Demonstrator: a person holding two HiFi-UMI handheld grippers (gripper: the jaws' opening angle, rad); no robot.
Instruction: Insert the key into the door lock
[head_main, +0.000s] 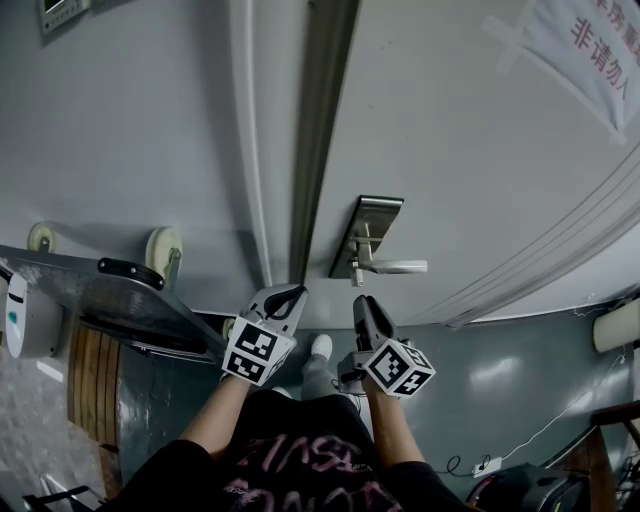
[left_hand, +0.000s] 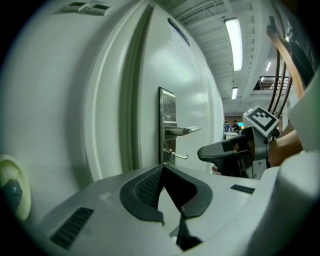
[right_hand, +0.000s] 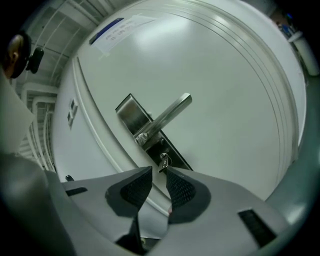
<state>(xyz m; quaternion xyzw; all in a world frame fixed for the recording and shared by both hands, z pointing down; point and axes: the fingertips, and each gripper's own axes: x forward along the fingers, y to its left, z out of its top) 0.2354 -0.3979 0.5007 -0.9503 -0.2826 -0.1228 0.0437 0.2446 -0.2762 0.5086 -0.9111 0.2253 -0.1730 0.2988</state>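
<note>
A grey door (head_main: 470, 150) carries a steel lock plate (head_main: 370, 225) with a lever handle (head_main: 398, 266). A small key (right_hand: 163, 160) sticks out of the keyhole below the lever; the left gripper view shows the key (left_hand: 179, 156) jutting sideways from the plate (left_hand: 167, 107). My right gripper (head_main: 364, 301) hangs just short of the key with its jaws a narrow gap apart and nothing between them. That right gripper (right_hand: 158, 171) points straight at the key. My left gripper (head_main: 293, 294) is shut and holds nothing, beside the door's edge.
The door frame (head_main: 322, 130) runs down left of the lock. A folded metal cart (head_main: 110, 290) with wheels (head_main: 162, 250) leans at the left. A printed notice (head_main: 592, 45) hangs at the door's upper right. A shoe (head_main: 320, 347) shows below the grippers.
</note>
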